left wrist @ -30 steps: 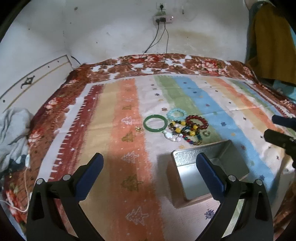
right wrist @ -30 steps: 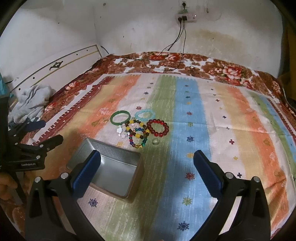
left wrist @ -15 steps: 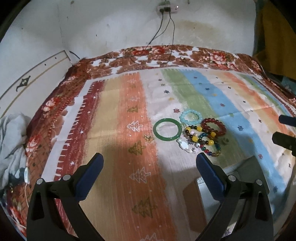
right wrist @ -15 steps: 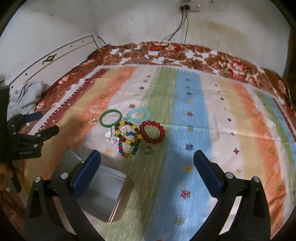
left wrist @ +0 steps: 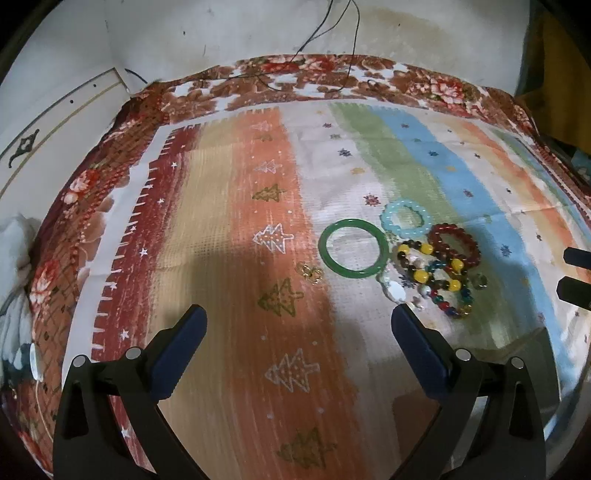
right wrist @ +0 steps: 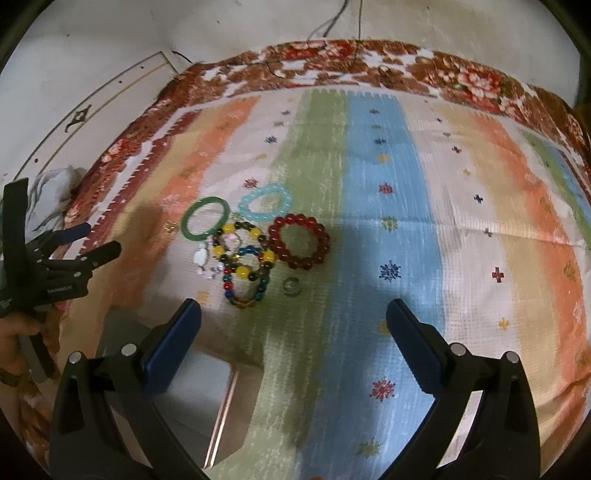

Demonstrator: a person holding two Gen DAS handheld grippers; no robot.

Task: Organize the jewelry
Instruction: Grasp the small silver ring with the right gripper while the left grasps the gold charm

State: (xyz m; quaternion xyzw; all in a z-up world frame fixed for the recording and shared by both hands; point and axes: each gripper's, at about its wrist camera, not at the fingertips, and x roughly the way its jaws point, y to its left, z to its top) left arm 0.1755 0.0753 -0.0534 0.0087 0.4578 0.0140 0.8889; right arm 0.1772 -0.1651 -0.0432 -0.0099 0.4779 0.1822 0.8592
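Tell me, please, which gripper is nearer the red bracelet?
Right, it seems. The right gripper faces the red bracelet head-on; the left gripper points left of it.

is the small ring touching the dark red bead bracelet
Apart. The right wrist view shows bare cloth between the small ring and the dark red bead bracelet, which lies above it.

Bed [left wrist: 229, 206] covered by striped cloth [right wrist: 373, 206] over a floral blanket [right wrist: 369, 62]. Stained white wall [left wrist: 406, 29] behind, black cables [left wrist: 332, 22] hanging down it. Crumpled grey cloth [left wrist: 14, 266] at bed's left edge.
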